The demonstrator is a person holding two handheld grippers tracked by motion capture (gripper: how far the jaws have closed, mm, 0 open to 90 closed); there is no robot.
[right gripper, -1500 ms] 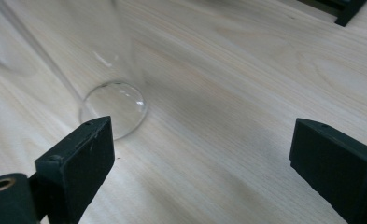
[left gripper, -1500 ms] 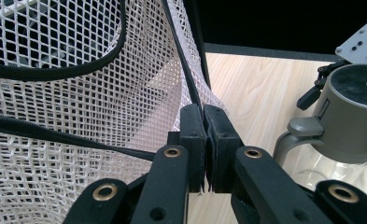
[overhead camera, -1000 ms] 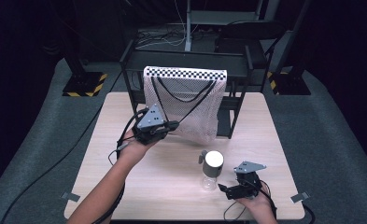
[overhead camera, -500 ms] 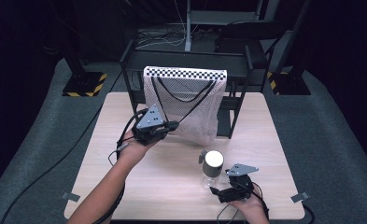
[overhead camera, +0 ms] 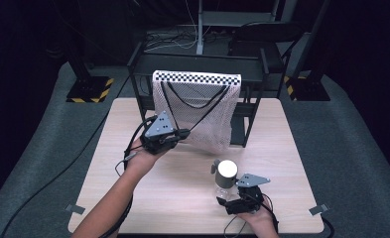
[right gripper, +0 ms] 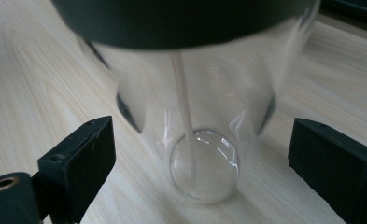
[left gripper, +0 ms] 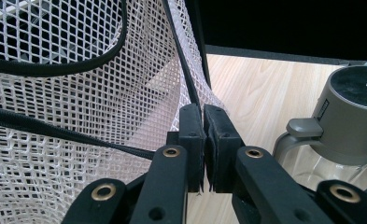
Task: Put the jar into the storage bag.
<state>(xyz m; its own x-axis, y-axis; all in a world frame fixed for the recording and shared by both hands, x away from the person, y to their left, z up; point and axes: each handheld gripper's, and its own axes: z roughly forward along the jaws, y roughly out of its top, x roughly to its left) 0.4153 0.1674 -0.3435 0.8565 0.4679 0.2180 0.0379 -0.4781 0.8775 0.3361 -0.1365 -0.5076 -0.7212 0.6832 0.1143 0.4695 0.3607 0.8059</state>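
A white mesh bag with black straps hangs from a black frame at the back of the table. My left gripper is shut on the bag's lower front edge, where a black strap runs, and pulls it toward me. A clear bottle with a grey lid stands upright near the table's front right; a pale straw shows inside it. My right gripper lies low on the table, its jaws on either side of the bottle's base. They have just been closing, but the pads stand apart from the bottle.
The black metal frame carries the bag on a checkered top bar. The wooden table has bare room on the left and front. The grey-lidded bottle stands at the right in the left gripper view.
My right gripper has slid left along the table up to the bottle, and its jaws now flank the base. The left gripper and the bag have kept still.
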